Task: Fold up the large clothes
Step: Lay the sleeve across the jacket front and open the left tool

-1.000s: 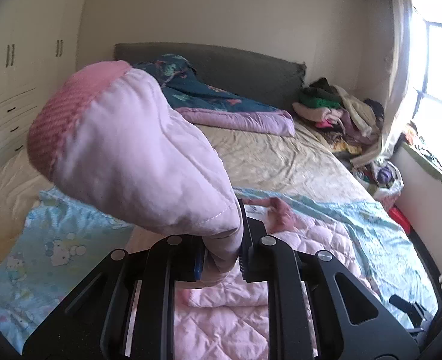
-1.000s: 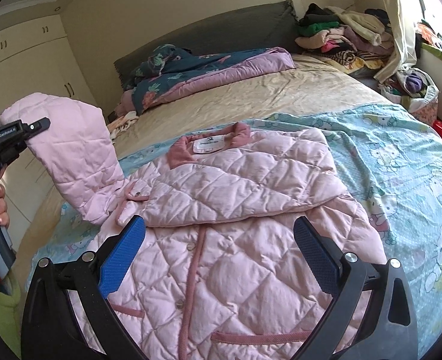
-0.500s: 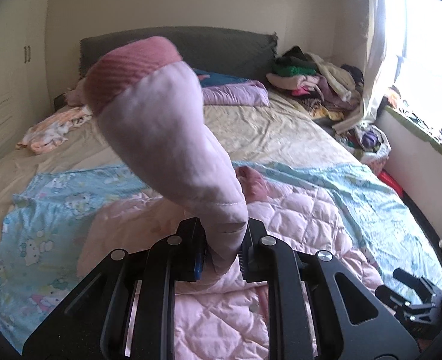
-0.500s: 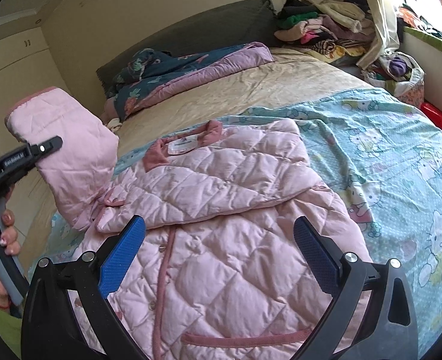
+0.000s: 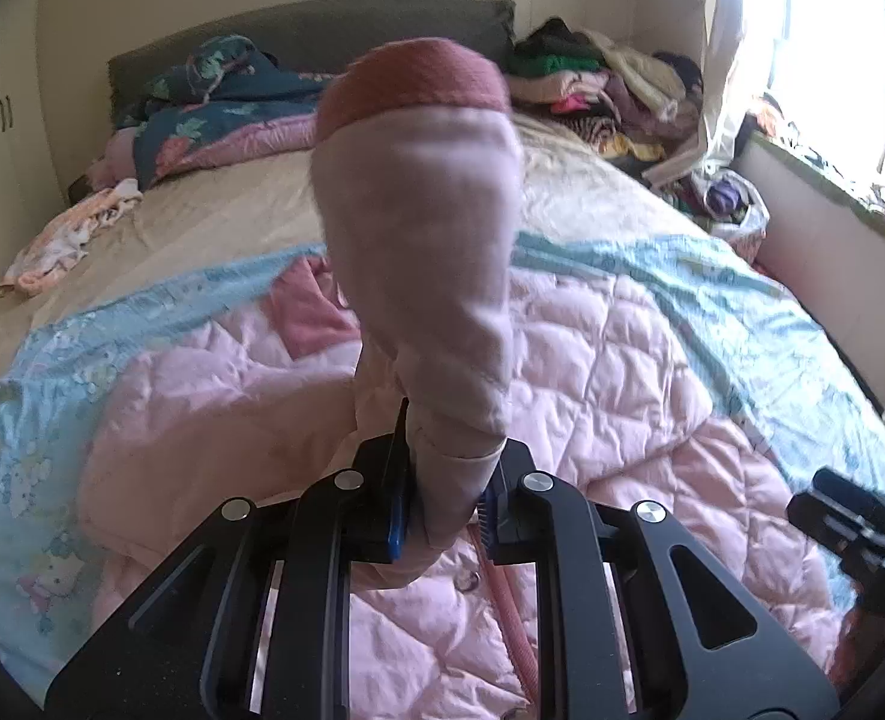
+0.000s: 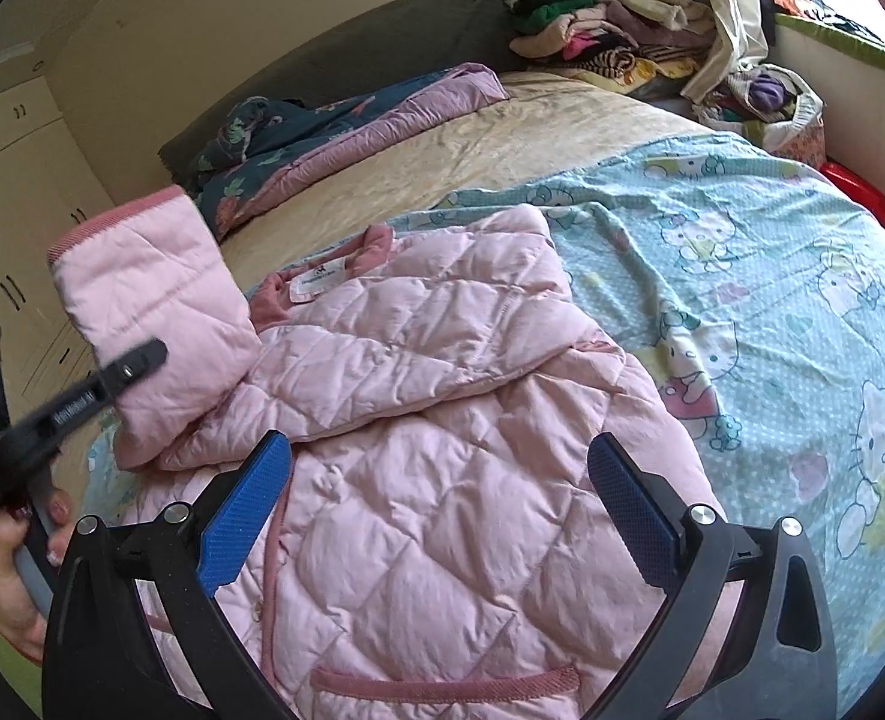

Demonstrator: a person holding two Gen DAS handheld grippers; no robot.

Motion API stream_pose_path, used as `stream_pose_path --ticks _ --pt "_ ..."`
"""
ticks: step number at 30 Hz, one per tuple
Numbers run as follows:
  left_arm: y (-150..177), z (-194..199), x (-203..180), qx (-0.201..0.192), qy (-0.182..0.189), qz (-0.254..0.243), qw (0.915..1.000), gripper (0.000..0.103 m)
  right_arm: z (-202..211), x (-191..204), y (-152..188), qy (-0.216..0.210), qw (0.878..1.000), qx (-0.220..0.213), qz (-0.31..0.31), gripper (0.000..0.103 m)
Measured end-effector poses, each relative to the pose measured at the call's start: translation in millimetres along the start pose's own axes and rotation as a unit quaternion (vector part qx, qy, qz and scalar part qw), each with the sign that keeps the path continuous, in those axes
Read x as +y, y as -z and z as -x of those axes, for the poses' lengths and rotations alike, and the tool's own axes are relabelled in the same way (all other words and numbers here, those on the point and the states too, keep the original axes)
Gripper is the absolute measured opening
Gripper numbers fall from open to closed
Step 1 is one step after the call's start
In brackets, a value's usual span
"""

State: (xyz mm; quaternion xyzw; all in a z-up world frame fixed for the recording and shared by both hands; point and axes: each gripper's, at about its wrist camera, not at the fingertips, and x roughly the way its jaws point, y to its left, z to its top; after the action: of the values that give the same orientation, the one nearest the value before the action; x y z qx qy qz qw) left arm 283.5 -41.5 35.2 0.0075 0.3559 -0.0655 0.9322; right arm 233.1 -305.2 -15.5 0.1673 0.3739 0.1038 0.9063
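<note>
Left wrist view first: our left gripper (image 5: 445,507) has its jaws clamped tight on the sleeve (image 5: 424,252) of the pink quilted jacket (image 5: 610,378), and the sleeve sticks straight up in front of the lens with its darker pink ribbed cuff (image 5: 418,81) at the top. It's a bit blurry. Under it the rest of the jacket lies spread on a light blue cartoon sheet (image 5: 34,438) on the bed (image 5: 232,204). We can see a dark floral quilt (image 5: 214,102) by the headboard and a pile of clothes (image 5: 598,84) over near the window.

Right wrist view: our right gripper (image 6: 442,510) has its jaws wide apart, gripping nothing, hanging just above the jacket's front. The other sleeve (image 6: 418,348) is folded across the chest, and the collar (image 6: 334,276) with its white label points toward the headboard. A trimmed pocket (image 6: 442,681) shows near the bottom edge. Off to the left, the left gripper holds the raised sleeve up over the jacket's shoulder, and a hand (image 6: 16,564) with painted nails is wrapped around its handle.
</note>
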Motion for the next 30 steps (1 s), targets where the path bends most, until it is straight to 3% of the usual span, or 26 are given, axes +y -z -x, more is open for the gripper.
stream_pose_path --ticks 10,12,14,19,21,25,30 --pt "21.0 -29.7 -27.3 0.028 -0.007 -0.047 0.9985 0.016 -3.7 -18.2 0.5 0.012 1.0 0.002 -0.022 0.099" --pt "25.6 -33.4 -31.8 0.034 -0.005 -0.058 0.9978 0.023 -3.6 -21.8 0.2 0.015 1.0 0.002 -0.027 0.099" --pt "31.0 -37.2 -36.9 0.045 0.0 -0.066 0.9968 0.049 -3.1 -24.8 -0.1 0.017 0.999 0.001 -0.031 0.099" --pt "46.3 -41.9 -47.5 0.079 0.012 -0.093 0.9925 0.062 -1.1 -28.4 -0.9 0.021 0.999 -0.002 -0.038 0.099" --pt "53.4 -39.1 -47.3 0.09 0.025 -0.099 0.9907 0.075 -0.7 -28.6 -1.1 0.021 0.999 -0.002 -0.039 0.099" --pt "63.0 -29.5 -37.6 0.101 0.041 -0.098 0.9892 0.086 -3.6 -24.7 -0.4 0.02 0.999 0.001 -0.038 0.099" --pt "55.4 -14.2 2.4 0.089 0.032 -0.056 0.9939 0.086 -17.0 -9.6 1.8 0.005 0.999 0.02 -0.031 0.099"
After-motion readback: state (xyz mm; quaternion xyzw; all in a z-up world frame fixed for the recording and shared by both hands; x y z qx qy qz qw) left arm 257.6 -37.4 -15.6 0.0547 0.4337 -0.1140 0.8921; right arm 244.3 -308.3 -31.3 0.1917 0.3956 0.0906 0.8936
